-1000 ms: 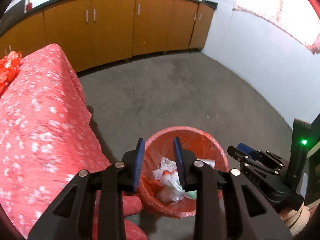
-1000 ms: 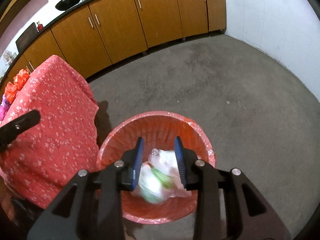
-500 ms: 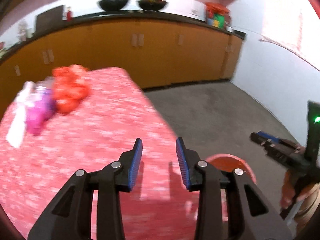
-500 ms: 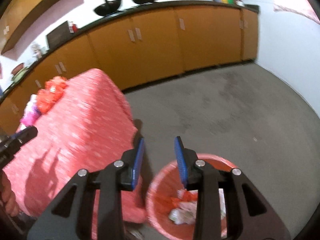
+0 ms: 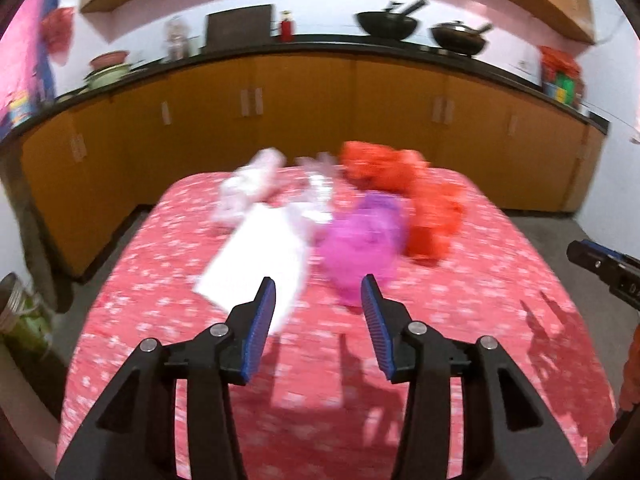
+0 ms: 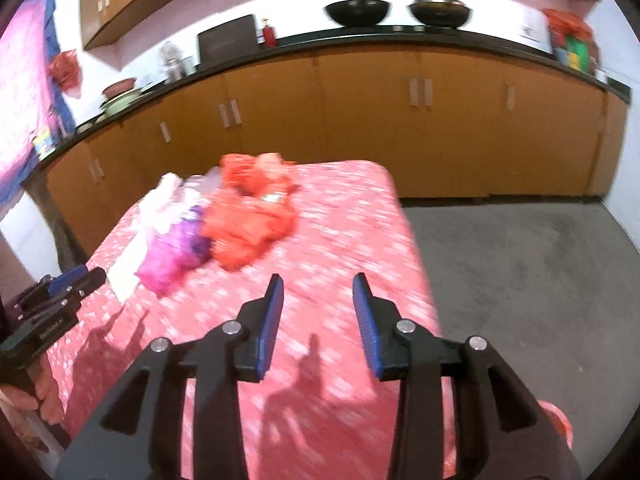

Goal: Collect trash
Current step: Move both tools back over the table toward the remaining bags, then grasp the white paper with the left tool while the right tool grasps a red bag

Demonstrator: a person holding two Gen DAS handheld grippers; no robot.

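Trash lies on a table with a red flowered cloth [image 5: 460, 320]: a white sheet of paper [image 5: 256, 264], a pink-purple plastic bag [image 5: 364, 240], red plastic bags [image 5: 404, 184] and pale crumpled wrappers [image 5: 248, 184]. My left gripper [image 5: 318, 308] is open and empty above the cloth, just short of the paper and the pink bag. My right gripper [image 6: 318, 304] is open and empty over the table's right part, apart from the red bags [image 6: 252, 208] and pink bag [image 6: 176, 252]. A sliver of the red bin [image 6: 556, 424] shows at the lower right.
Orange cabinets [image 5: 304, 112] under a black counter with two woks [image 5: 384, 24] run behind the table. Grey floor [image 6: 532, 272] lies to the table's right. A metal pot [image 5: 16, 300] stands on the floor at the left.
Both grippers have swung up and away from the red bin to face the table. The trash the right gripper held one second ago lies in the bin; both are empty.
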